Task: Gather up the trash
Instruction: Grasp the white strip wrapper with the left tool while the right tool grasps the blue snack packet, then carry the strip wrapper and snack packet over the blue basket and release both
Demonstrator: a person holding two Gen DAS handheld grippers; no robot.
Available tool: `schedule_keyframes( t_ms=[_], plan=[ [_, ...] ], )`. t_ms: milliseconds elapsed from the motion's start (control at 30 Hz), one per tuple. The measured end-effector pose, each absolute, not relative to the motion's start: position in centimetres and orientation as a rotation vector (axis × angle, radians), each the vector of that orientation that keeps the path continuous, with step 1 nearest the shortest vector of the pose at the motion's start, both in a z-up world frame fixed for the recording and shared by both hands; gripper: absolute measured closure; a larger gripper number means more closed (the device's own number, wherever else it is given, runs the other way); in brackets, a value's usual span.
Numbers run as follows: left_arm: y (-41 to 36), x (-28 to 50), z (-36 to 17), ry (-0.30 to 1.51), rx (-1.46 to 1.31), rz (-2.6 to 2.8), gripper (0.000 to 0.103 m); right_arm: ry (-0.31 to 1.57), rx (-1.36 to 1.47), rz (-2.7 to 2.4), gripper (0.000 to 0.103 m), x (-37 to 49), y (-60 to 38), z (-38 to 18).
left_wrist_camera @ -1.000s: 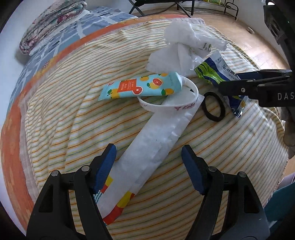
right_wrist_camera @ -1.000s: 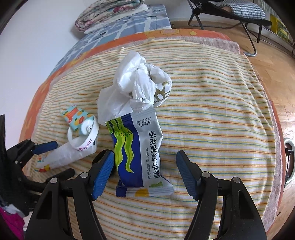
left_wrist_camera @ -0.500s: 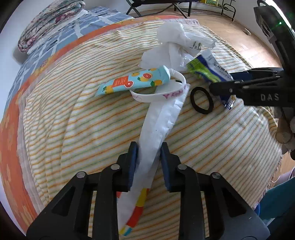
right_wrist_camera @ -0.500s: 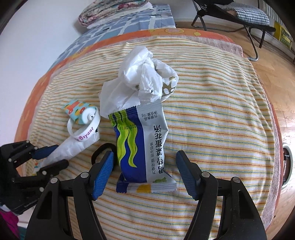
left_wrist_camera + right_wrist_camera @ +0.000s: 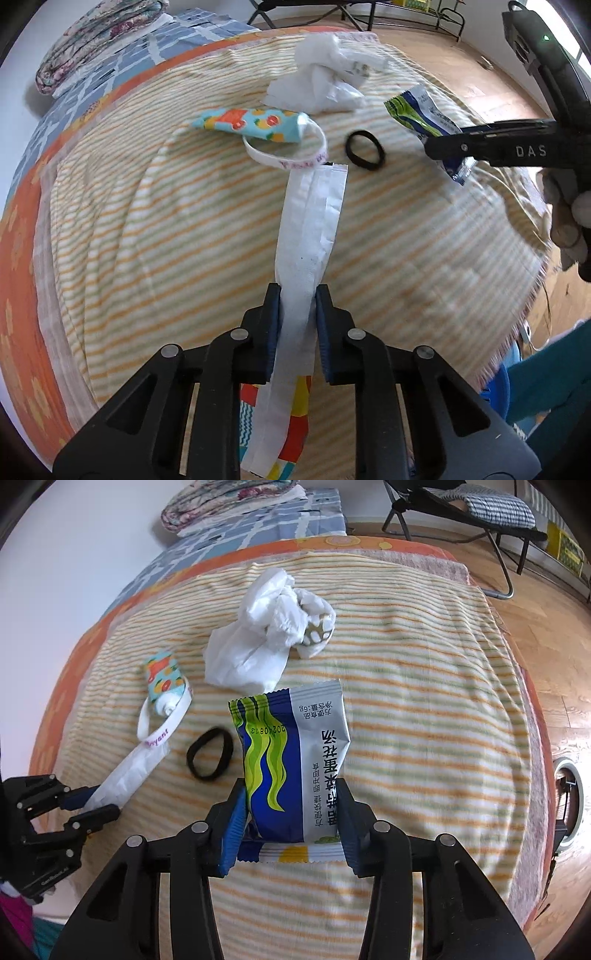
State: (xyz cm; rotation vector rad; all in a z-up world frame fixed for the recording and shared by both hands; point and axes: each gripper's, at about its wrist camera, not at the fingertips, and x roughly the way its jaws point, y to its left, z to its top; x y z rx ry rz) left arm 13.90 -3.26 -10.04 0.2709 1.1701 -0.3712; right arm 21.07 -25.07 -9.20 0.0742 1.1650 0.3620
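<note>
My left gripper (image 5: 297, 295) is shut on a long white wrapper (image 5: 314, 218) with a coloured end, held off the striped blanket (image 5: 184, 221). My right gripper (image 5: 291, 790) is shut on a blue, green and white snack packet (image 5: 295, 760), lifted above the blanket (image 5: 424, 738). The packet also shows in the left wrist view (image 5: 421, 114), held by the right gripper. The white wrapper shows in the right wrist view (image 5: 129, 771) in the left gripper. A crumpled white plastic bag (image 5: 269, 635) lies further back; it also shows in the left wrist view (image 5: 325, 77).
A fruit-print tube (image 5: 251, 123), a white wristband (image 5: 288, 158) and a black hair tie (image 5: 364, 149) lie on the blanket. A folded quilt (image 5: 229, 498) lies at the bed's far end. A folding chair (image 5: 465, 509) stands on the wooden floor to the right.
My left gripper closed on the white wrapper and lifted it. My right gripper closed on the snack packet and raised it off the blanket.
</note>
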Motion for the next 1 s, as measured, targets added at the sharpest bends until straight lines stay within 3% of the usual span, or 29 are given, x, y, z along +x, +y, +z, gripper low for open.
schedule_keyframes(
  t_ms=[1000],
  plan=[
    [-3.5, -0.2, -5.7, 1.047, 0.216, -0.354, 0.086, 1.044, 0.069, 0.552, 0.060, 4.6, -22.9, -4.1]
  ],
)
